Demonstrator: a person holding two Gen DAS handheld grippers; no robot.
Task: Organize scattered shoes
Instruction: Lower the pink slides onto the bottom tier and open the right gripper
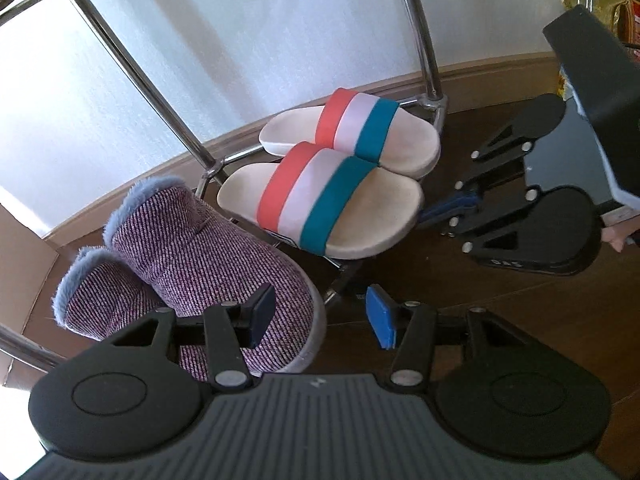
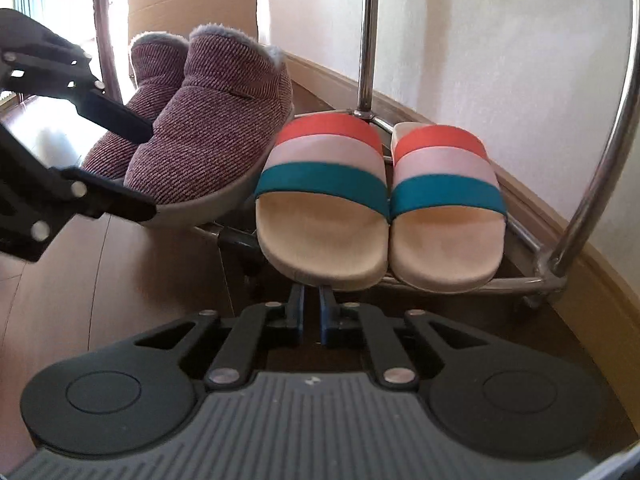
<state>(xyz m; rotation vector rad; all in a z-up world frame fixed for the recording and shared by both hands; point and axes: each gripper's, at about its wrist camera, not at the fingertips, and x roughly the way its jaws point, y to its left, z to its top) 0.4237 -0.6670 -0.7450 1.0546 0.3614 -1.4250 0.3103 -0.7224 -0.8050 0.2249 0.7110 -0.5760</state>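
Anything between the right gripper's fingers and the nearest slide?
Nothing; in the right wrist view only a short bare gap of dark floor separates the right gripper from the slide heel.

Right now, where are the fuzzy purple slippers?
The purple slippers sit on the chrome rack, just left of the striped slides in the right wrist view.

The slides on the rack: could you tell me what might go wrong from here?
1. The near slide overhangs the rack's front rail; a nudge from the right hand-held gripper just below could tip it off.
2. The open left hand-held gripper sits at the slipper's toe and might shove it sideways.
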